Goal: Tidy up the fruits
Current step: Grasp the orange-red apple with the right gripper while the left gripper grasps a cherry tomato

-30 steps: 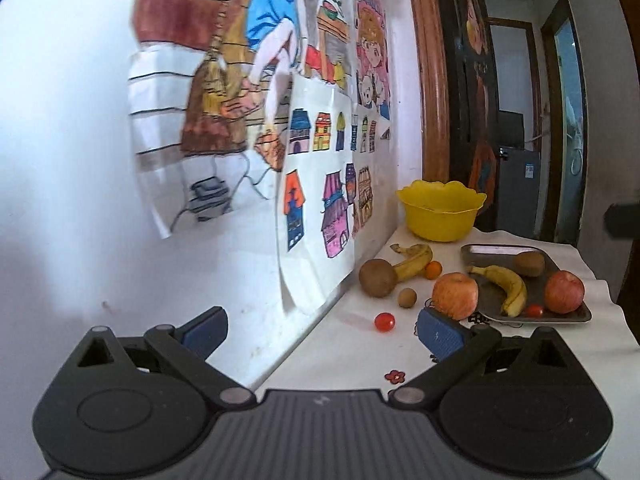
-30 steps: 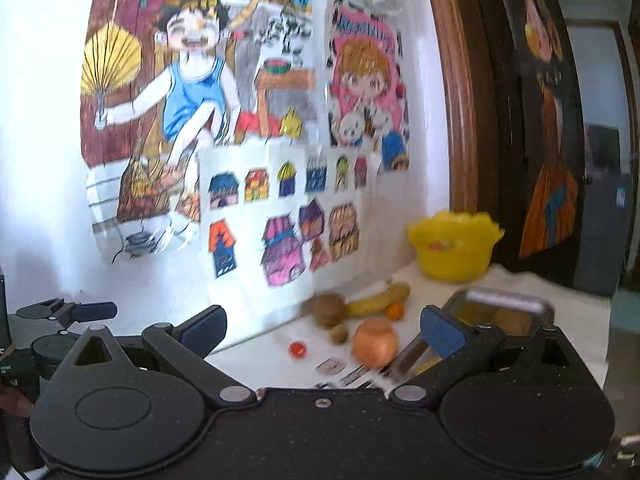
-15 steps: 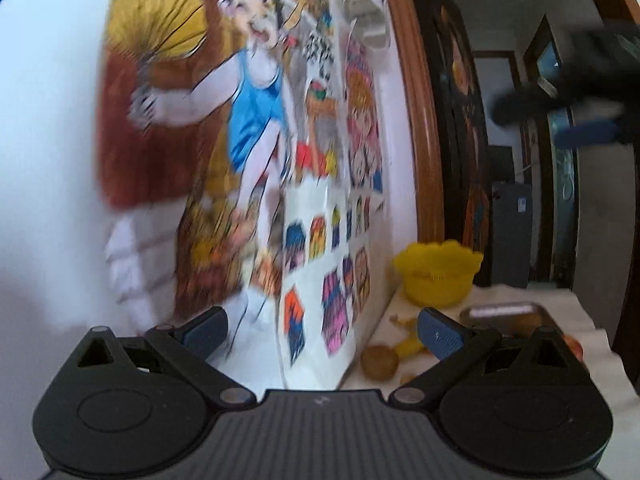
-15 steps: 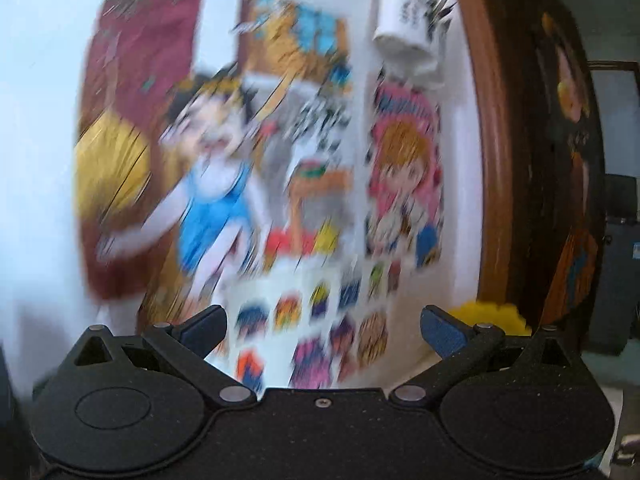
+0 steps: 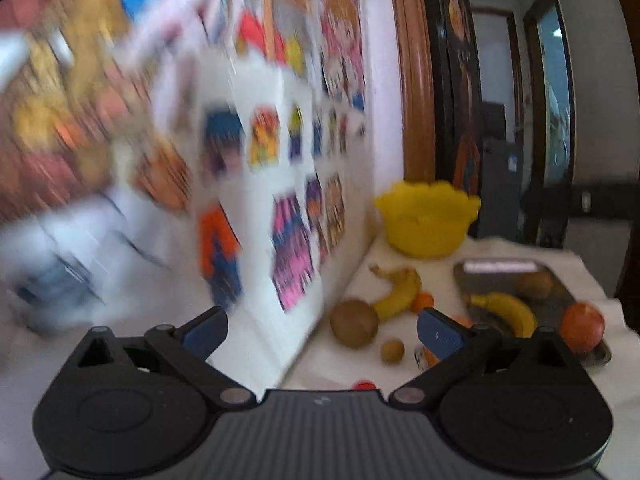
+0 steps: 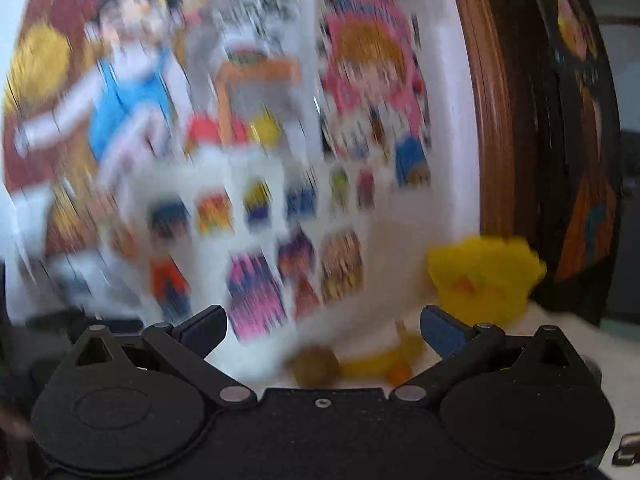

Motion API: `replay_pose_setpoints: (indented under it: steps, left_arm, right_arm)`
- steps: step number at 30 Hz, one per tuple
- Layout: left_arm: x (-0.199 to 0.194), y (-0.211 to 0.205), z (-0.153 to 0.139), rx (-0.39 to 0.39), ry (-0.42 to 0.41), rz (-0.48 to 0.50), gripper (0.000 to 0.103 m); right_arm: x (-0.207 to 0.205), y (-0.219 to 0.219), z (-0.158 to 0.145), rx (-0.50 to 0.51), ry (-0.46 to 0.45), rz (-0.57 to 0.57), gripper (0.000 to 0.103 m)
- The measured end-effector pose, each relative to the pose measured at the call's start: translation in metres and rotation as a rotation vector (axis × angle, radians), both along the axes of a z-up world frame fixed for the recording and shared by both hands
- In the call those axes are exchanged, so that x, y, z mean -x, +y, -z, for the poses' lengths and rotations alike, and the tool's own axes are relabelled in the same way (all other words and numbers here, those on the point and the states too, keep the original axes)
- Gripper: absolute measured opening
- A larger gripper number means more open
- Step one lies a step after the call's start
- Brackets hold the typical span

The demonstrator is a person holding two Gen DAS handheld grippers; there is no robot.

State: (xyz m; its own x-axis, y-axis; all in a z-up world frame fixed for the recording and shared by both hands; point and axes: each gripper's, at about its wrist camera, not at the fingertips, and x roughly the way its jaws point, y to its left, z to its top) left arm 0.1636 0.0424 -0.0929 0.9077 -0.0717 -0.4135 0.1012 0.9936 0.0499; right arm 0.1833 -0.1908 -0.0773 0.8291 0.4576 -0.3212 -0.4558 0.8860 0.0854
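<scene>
left gripper (image 5: 322, 326) fingers wide, empty | right gripper (image 6: 323, 324) fingers wide, empty | loose fruit: kiwi (image 5: 354, 323), banana (image 5: 398, 291) on bench (image 5: 320, 364) beside tray (image 5: 560, 300) | risk: blurred, tilted views; a hasty reach could nudge round fruit rolling off

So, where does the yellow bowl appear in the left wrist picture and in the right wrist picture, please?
Left wrist view: the yellow bowl stands right of centre, at the far end of the table by the wooden door frame, behind the loose banana.
Right wrist view: the yellow bowl is at the lower right, blurred, above the right finger.
Shared landmark: the wooden door frame, just beside the bowl in both views.
</scene>
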Motion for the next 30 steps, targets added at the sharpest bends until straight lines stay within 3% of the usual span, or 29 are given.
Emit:
replay_pose_setpoints:
  steps: [7,12,23,30]
  left_arm:
    - [-0.037,-0.005,0.047,-0.002,0.121,0.004,0.102]
    - [-0.053,-0.007,0.064,-0.004,0.168,0.007,0.102]
    - [-0.069,-0.018,0.082,-0.017,0.217,0.021,0.102]
    - [-0.074,-0.018,0.086,-0.014,0.237,0.027,0.102]
  right_arm:
    - [-0.034,0.004,0.062,0.158,0.068,-0.027,0.102]
    - [-0.053,0.012,0.090,0.252,0.090,-0.068,0.102]
    - [-0.081,0.024,0.113,0.291,0.144,-0.135,0.102]
    - [-0.086,0.027,0.119,0.319,0.158,-0.178,0.094]
